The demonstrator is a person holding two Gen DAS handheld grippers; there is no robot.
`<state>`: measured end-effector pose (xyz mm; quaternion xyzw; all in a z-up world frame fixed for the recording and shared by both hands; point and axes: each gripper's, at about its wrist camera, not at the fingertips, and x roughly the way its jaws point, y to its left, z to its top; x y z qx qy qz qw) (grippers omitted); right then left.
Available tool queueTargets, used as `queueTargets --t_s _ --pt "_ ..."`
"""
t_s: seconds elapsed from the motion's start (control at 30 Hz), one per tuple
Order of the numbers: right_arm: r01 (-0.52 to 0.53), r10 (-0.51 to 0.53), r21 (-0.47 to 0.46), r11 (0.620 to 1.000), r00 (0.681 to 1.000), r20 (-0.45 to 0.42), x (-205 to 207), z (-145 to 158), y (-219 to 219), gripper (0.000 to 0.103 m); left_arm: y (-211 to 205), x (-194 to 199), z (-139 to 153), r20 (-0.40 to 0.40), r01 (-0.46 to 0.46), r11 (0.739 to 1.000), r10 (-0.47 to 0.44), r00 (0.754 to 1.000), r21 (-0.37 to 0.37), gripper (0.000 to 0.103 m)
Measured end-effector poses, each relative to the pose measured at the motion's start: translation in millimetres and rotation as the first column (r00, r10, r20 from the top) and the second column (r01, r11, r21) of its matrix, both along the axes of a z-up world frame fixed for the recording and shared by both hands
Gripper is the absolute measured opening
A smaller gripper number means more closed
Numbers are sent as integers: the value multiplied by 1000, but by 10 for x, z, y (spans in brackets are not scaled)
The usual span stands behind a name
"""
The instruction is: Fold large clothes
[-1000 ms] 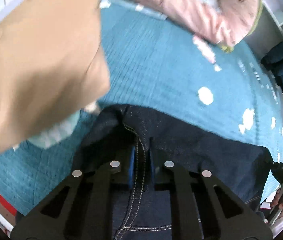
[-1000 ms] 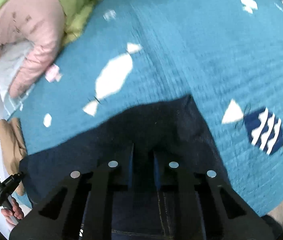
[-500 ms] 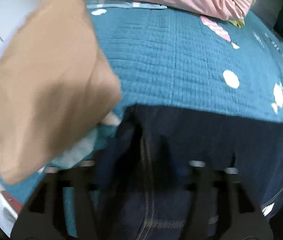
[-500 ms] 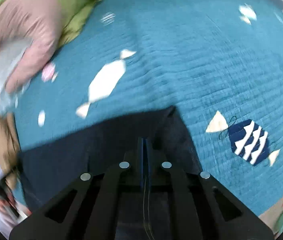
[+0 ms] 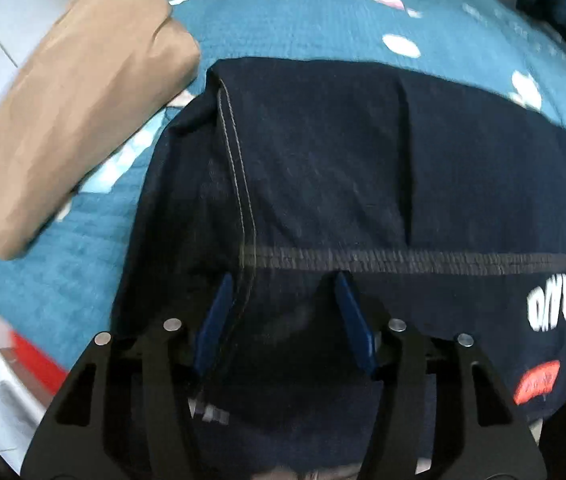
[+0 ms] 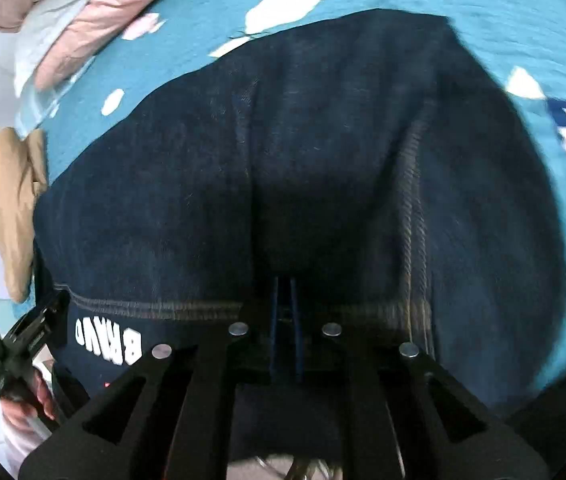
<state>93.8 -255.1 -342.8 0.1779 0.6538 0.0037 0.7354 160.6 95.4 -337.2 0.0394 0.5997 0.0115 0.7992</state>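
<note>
Our left claw (image 5: 283, 300) stands released over the dark garment (image 5: 363, 152); our right claw (image 6: 284, 304) is clenched on its hem. The garment lies ahead of both on the bed (image 5: 303, 28).

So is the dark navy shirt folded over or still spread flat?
Folded over. On the navy shirt a stitched hem runs across its middle, over the printed layer below, on the teal bedspread.

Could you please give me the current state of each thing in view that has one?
left claw: open, over the fabric.
right claw: shut on the garment hem.
navy garment: folded over, spread on the blanket.
tan pillow: lying beside the garment.
pink jacket: crumpled at the blanket's edge.
</note>
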Motion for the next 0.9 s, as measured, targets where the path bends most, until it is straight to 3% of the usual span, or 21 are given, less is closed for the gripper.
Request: queueTargets --t_s 0.07,0.17,0.27,0.3,0.33,0.4,0.47,0.6,0.67,0.77,0.83,0.9 --pt "13 -13 -9 1000 1000 -10 -204 91 43 14 64 -61 181 -15 -30 992 28 999 -121 35" --pt "-25 24 -26 999 999 -30 -434 22 202 15 110 -173 314 6 -33 981 34 999 -193 35" --pt "-29 29 -76 997 1000 4 -493 -250 298 15 132 -156 -85 -61 -49 989 41 997 -136 26" --pt "-22 23 -77 997 1000 5 -501 -232 305 15 170 -156 -231 -33 -48 987 44 998 -155 26" --pt "-16 16 -79 997 1000 -1 -508 -193 306 15 153 -186 -223 -1 -33 989 33 999 -143 26" --pt "-2 2 -76 997 1000 6 -570 -52 326 17 78 -195 -116 -27 -31 995 29 999 -98 25" --pt "-16 17 -18 1000 998 53 -665 113 460 17 48 -207 -13 -59 -46 988 38 998 -149 14" --pt "-153 149 23 988 983 110 -752 345 1028 15 -164 -279 212 -4 22 986 -23 1000 -163 15" --pt "-189 185 59 980 981 59 -689 247 1197 15 -317 -248 167 -41 44 977 -53 998 -210 14" --pt "-244 244 -53 968 970 6 -565 -132 1433 12 -550 -294 -185 -126 67 983 -89 988 -171 14" --pt "-262 264 -75 962 964 17 -573 -216 1508 12 -657 -294 -248 -61 113 987 -120 991 -114 14" --pt "-287 288 -86 954 958 3 -556 -160 1560 12 -694 -297 -202 -49 128 987 -133 990 -93 14"
